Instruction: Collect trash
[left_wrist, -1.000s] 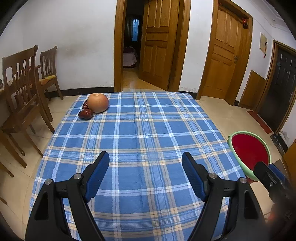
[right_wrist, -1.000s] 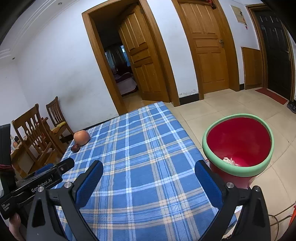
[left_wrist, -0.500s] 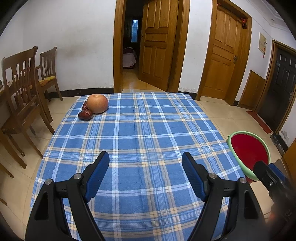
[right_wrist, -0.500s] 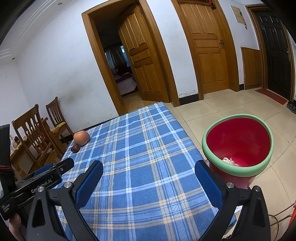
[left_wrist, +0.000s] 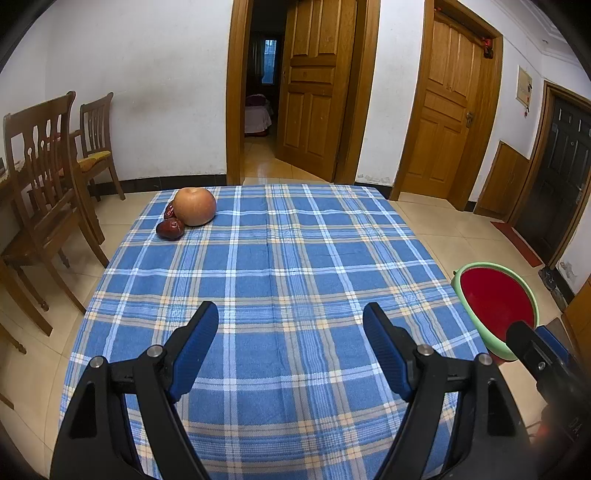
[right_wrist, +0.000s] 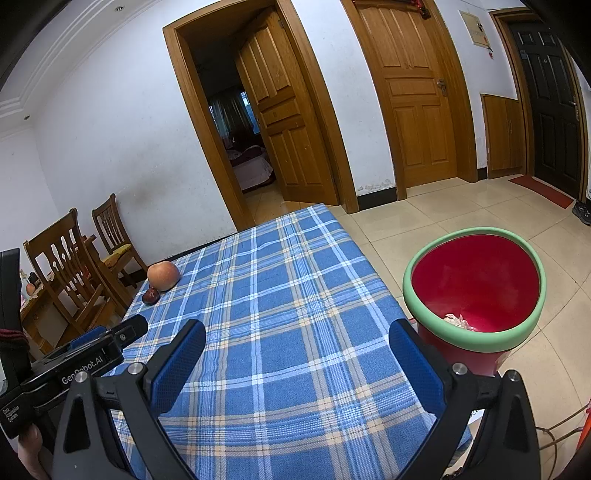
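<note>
Nothing changing: left tool (left_wrist: 290, 349) and right tool (right_wrist: 297, 354) staying open, empty, hovering mid-frame over plaid surface (left_wrist: 288, 258); crumpled paper lying in red bin (right_wrist: 476, 291), lower right, suggesting collecting finished.

i count one apple (left_wrist: 194, 206), two red dates (left_wrist: 170, 228), one red bin (right_wrist: 474, 291) holding one crumpled scrap (right_wrist: 457, 320), two wooden chairs (left_wrist: 40, 177), three doors (left_wrist: 317, 88).

apple (left_wrist: 195, 206) on checked tablecloth (left_wrist: 280, 280) | two dates (left_wrist: 170, 229) touching it | chairs (left_wrist: 48, 184) left
</note>
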